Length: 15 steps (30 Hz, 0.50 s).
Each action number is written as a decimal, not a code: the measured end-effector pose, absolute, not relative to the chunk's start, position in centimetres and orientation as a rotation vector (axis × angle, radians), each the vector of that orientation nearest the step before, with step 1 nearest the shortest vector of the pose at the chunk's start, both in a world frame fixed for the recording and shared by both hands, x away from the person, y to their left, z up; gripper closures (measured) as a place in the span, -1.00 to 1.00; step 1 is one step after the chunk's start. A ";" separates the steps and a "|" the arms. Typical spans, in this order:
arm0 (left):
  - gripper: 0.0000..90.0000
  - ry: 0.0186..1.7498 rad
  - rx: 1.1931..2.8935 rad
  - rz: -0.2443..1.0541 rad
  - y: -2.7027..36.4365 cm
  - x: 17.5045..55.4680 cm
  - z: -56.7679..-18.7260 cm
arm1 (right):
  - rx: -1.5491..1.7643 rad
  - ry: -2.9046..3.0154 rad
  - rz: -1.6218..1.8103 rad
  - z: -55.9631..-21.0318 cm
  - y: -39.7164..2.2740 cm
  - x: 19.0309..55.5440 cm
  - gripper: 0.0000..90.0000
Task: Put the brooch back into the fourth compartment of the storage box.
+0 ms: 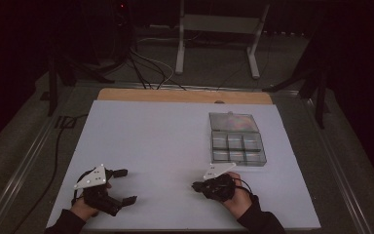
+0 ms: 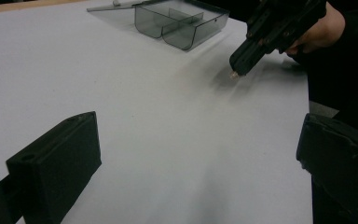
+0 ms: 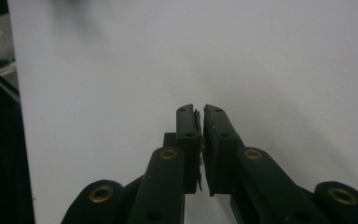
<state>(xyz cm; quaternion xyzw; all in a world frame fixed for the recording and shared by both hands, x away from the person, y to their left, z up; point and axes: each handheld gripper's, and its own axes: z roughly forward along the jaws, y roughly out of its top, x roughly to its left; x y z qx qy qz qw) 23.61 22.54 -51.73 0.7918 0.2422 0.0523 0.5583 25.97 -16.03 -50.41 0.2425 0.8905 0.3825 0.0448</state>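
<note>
Here we see two hands at the near edge of the white table surface [image 1: 175, 141], each holding one black two-jaw gripper. At the near left corner, the left hand [image 1: 84, 207] grips the left gripper [image 1: 124, 185] with the forearm coming in from below; its jaws point right across the surface and stand spread wide apart, holding nothing. Toward the near right, the right hand [image 1: 238, 196] holds the right gripper [image 1: 196, 185] pointing left, its sleeve dark at the wrist. Its jaws are nearly pressed together, and in the left gripper view a small pale bit shows at the tip [image 2: 233, 74]; we cannot tell what it is. One clear, smoky plastic compartment box [image 1: 237, 146] lies open toward the right edge, six compartments visible, its lid flat behind it.
</note>
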 end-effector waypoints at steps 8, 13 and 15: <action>-0.97 0.567 1.870 0.124 22.5 23.6 -51.7 | 0.758 2.676 1.226 -48.9 -16.9 26.1 0.90; -0.97 0.568 1.871 0.124 22.5 23.6 -51.7 | 0.761 2.651 1.242 -48.2 -17.3 26.5 0.90; -0.97 0.568 1.867 0.123 22.5 23.6 -51.7 | 0.762 2.640 1.243 -47.8 -17.5 26.6 0.90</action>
